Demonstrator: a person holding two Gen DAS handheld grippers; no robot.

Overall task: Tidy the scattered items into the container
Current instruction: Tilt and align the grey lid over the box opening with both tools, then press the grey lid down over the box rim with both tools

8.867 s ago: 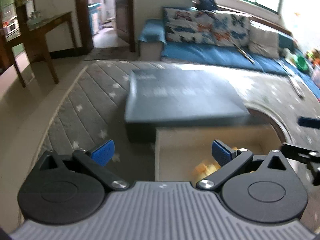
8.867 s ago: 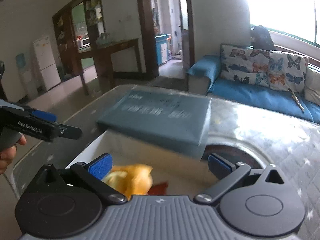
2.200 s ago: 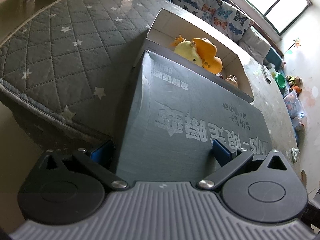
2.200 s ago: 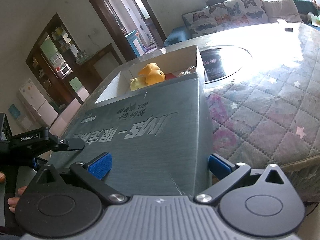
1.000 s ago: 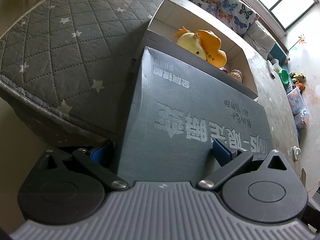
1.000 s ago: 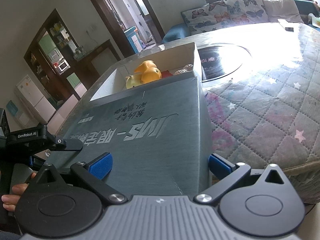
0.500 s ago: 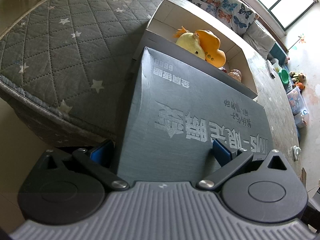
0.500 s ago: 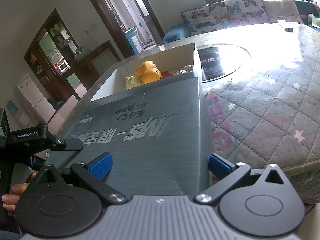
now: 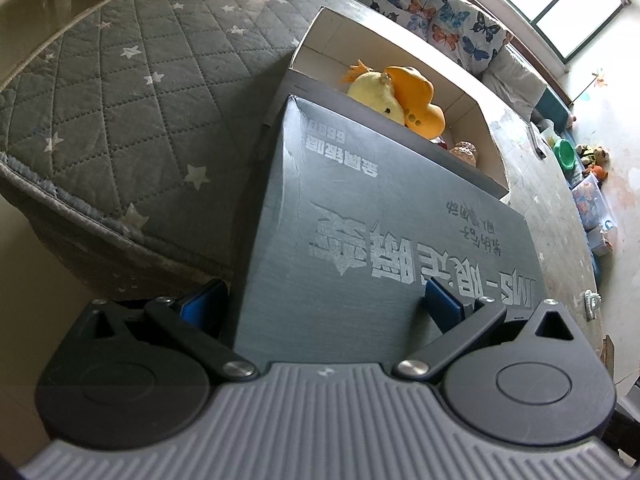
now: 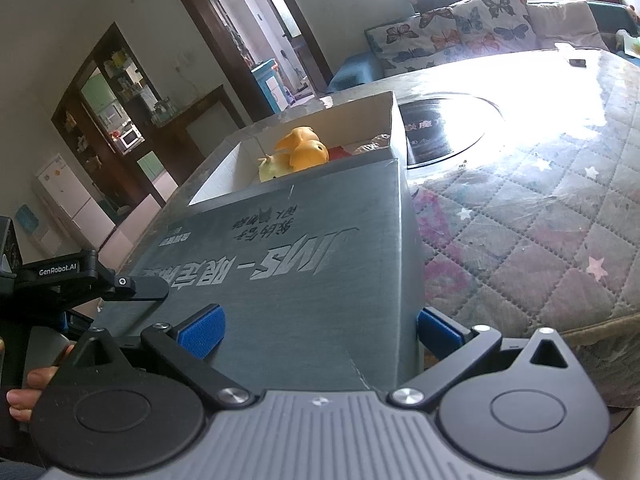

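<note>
Two wide-spread tools, left (image 9: 324, 306) and right (image 10: 318, 330), straddle the grey printed cardboard lid (image 9: 384, 248) half covering the white-lined box (image 9: 400, 46) of plush toys (image 9: 396, 94).

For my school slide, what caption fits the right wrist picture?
Right gripper straddles a dark grey printed cardboard lid half covering a white-lined box holding a yellow-orange plush duck.

The grey lid (image 9: 384, 248) hides the near half of the open box (image 9: 472, 116) and the lower parts of the yellow plush toy (image 9: 396, 96). A small brown item (image 9: 464, 152) beside it is unidentifiable (mostly covered). Lid's near edge lies behind both gripper bodies.
</note>
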